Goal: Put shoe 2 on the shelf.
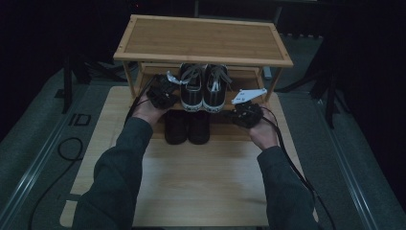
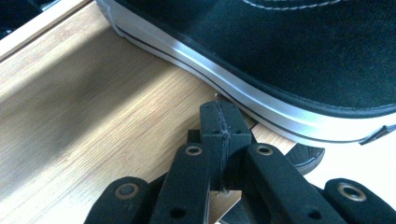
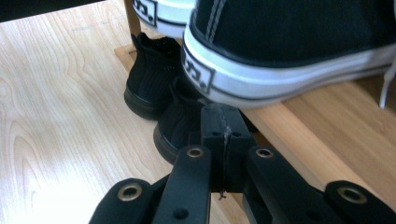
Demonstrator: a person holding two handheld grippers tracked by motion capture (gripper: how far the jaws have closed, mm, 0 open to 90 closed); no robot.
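A pair of black-and-white sneakers (image 1: 203, 88) is seen standing side by side on the middle shelf of a bamboo shoe rack (image 1: 201, 38), heels toward the person and toes tucked under the top board. The placing of this pair is judged to be as good as done: both soles lie flat on the slats, and neither shoe is held.

The left gripper (image 1: 163, 93) is held just beside the outer flank of the left sneaker (image 2: 280, 60); in the left gripper view its fingers (image 2: 219, 126) are seen pressed together with nothing between them, the tip near or touching the white sole edge. The right gripper (image 1: 247, 111) is held by the heel of the right sneaker (image 3: 289, 51), low at the shelf's front edge, and its fingers (image 3: 223, 128) are likewise closed on nothing. What is left, at most, is thought to be a nudge to square the pair, then a withdrawal.

A pair of black ankle shoes (image 1: 186, 127) is set below, on the lowest level, heels outward. The rack stands on a pale wooden desk (image 1: 201, 187). A loose white lace (image 3: 386, 88) hangs by the right sneaker and could be caught. The rack's uprights leave little room at either side.
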